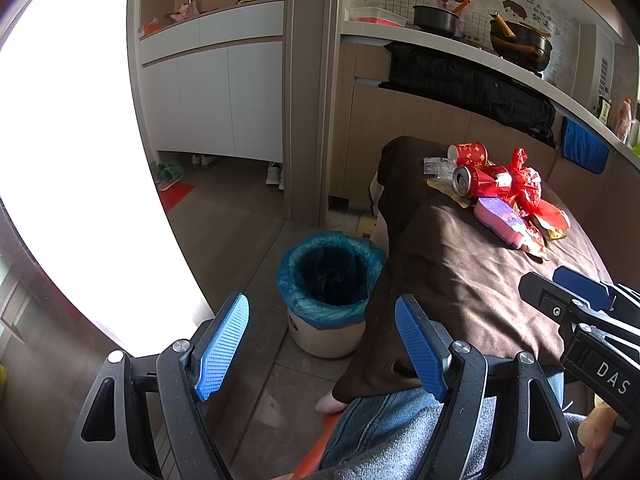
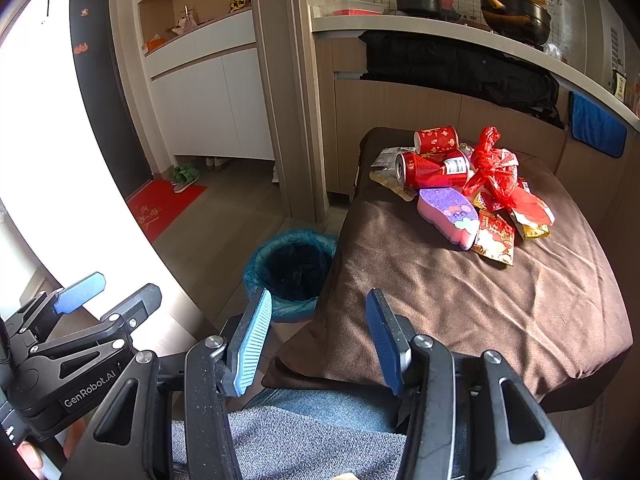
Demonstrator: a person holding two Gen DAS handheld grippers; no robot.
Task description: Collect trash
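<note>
**Both grippers empty, trash piled on table, bin on floor**

Left gripper (image 1: 322,346) is spread wide, blue pads far apart, nothing between them. It hangs low over the person's lap, aimed at the bin (image 1: 330,292). Right gripper (image 2: 318,342) is also wide and holds nothing; it points at the near edge of the table (image 2: 460,304), which is covered in a brown cloth. Each gripper shows at the edge of the other's view (right one at the right edge of the left wrist view, left one at the left edge of the right wrist view).

Trash sits in one heap at the table's far end, well apart from both grippers. A red can (image 2: 434,169) lies on its side, open top facing the left edge of the table. A red paper cup (image 2: 436,139) lies just behind it, also tipped over. A pink and purple sponge (image 2: 448,216) lies in front of the can, nearest the grippers. A crumpled red plastic bag (image 2: 500,176) is right of the can, touching it. Red and gold wrappers (image 2: 496,240) lie under the bag and sponge, flat on the cloth. Pale wrappers stick out below the can on the left side.

The bin stands on the floor just beside the table's left edge, lined with a blue bag, dark inside (contents cannot be made out).

Behind the table a counter (image 2: 400,24) holds a pot and a wok.
</note>
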